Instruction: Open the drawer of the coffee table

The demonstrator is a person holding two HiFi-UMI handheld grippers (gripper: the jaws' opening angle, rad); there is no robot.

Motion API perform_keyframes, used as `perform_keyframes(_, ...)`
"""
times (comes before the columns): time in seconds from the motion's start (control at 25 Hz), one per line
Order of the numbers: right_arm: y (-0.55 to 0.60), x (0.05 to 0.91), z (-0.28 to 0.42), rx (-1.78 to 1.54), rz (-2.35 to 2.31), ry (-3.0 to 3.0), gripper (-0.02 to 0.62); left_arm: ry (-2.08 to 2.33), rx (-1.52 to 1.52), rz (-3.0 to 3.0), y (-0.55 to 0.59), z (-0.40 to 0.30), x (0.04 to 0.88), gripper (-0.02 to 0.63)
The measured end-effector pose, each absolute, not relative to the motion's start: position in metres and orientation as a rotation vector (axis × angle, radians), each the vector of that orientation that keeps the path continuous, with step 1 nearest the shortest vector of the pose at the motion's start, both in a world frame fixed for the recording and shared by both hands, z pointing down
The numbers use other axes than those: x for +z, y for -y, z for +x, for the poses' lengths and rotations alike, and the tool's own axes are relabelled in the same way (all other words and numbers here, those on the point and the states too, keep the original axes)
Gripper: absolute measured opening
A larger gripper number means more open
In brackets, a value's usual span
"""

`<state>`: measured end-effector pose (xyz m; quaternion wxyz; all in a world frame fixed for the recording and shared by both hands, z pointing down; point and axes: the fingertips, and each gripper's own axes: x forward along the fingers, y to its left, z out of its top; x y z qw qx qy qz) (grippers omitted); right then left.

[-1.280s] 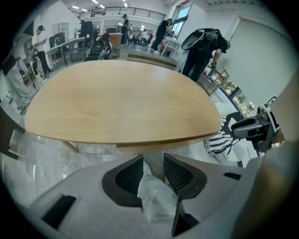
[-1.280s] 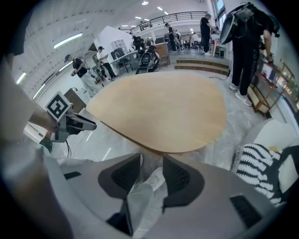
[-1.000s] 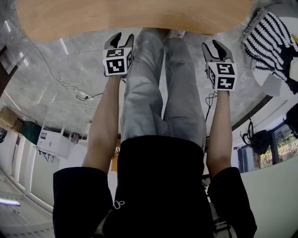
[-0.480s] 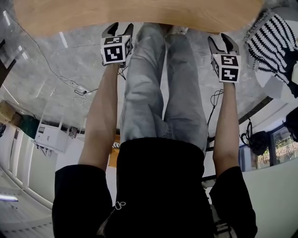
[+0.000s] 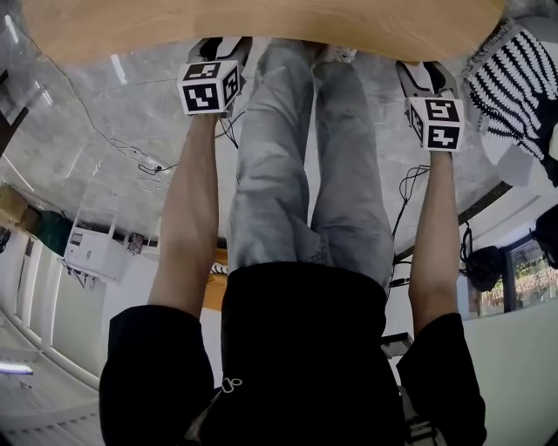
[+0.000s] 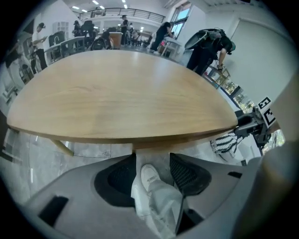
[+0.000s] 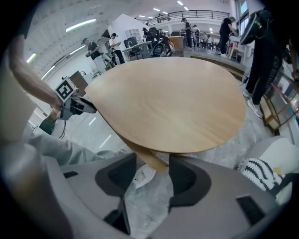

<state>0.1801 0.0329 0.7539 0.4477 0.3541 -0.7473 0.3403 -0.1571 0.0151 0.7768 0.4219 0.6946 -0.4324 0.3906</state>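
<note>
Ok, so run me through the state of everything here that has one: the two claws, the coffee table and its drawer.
Left claw: open, just been opening, nothing gripped.
Right claw: open, just been opening, wooden piece under the rim in its gap, not gripped.
Coffee table: upright, top bare.
Drawer: none shows pulled out; closed or hidden, cannot tell.

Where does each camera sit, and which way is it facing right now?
Head view: on the head, steeply down at the table top; legs, both arms show.
Left gripper view: on the left hand-held gripper, looking across the table; open jaws, a shoe beyond.
Right gripper view: on the right hand-held gripper, same table; open jaws.
Shared: each gripper view shows the other gripper. Both grippers have just been opening, nothing gripped.
</note>
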Motion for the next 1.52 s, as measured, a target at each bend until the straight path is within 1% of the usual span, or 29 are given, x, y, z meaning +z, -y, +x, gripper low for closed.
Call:
perform_keyframes(0.12, -0.0326, 0.7554, 0.1794, 0.833, 0.850, 1.851, 0.184, 1.074, 1.026, 1.760, -0.0161, -0.1582, 0.7780, 0.206)
perform_keyframes(0.48, -0.0326, 0.7568, 0.1811, 0.840, 0.833, 1.838, 0.184, 1.101, 0.970, 1.714, -0.0134, -0.1587, 0.7769, 0.204)
perform_keyframes(0.92, -0.0352, 0.7580, 0.1825, 0.849, 0.787, 1.812, 0.184, 1.094, 1.003, 1.722, -0.0160, -0.1599, 0.7775, 0.204)
perform_keyframes(1.04, -0.0376, 0.7570, 0.1833, 0.840, 0.764, 1.811, 0.175, 1.099, 1.013, 1.721, -0.0178, -0.1599, 0.7780, 0.202)
perform_keyframes(1.12, -0.0380, 0.7554, 0.1817, 0.825, 0.744, 1.814, 0.166, 1.111, 1.028, 1.719, -0.0170, -0.1619, 0.7783, 0.186)
perform_keyframes(1.24, -0.0390, 0.7546, 0.1810, 0.792, 0.718, 1.811, 0.149, 1.111, 1.062, 1.737, -0.0158, -0.1611, 0.7781, 0.117)
perform_keyframes(1.28, -0.0392, 0.7546, 0.1819, 0.781, 0.713, 1.809, 0.146, 1.100, 1.074, 1.749, -0.0161, -0.1586, 0.7780, 0.107)
perform_keyframes(1.52, -0.0406, 0.7503, 0.1794, 0.737, 0.659, 1.805, 0.122, 1.103, 1.050, 1.746, -0.0167, -0.1559, 0.7764, 0.103)
